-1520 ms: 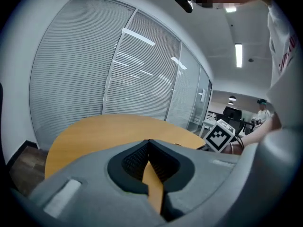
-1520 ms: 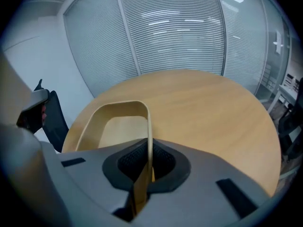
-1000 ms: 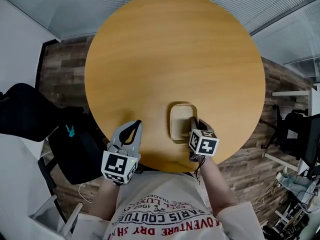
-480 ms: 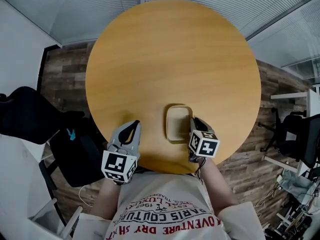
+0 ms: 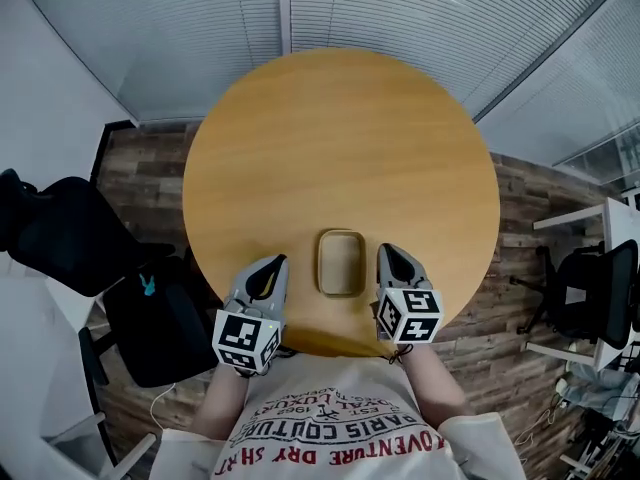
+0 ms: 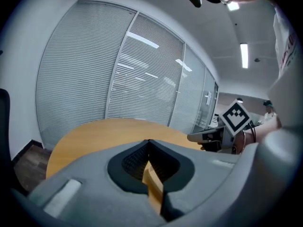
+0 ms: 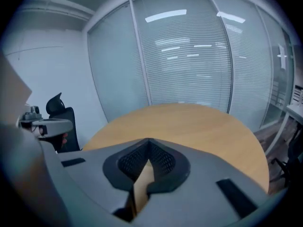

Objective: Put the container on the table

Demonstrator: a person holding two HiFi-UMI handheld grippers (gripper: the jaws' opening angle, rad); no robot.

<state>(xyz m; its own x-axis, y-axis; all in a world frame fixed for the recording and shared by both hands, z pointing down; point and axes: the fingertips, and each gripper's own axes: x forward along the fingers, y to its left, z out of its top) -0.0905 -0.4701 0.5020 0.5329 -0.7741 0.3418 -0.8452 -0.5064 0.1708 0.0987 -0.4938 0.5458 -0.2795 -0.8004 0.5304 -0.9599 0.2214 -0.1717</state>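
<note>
Trouble looks small to me — the shallow tan rounded-rectangle container (image 5: 341, 262) sits flat on the round light-wood table (image 5: 340, 148) near its close edge, between my left gripper (image 5: 275, 262) and right gripper (image 5: 388, 252), both pinched closed and empty — yet a careless sideways swing could nudge it off.

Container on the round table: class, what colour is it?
The container is pale tan, like the tabletop; best in the head view.

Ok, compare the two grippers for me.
The right gripper sits nearer the container than the left gripper. The left gripper's marker cube hangs past the edge of the table; the right gripper's shows over the table. Both have jaws shut and empty.
</note>
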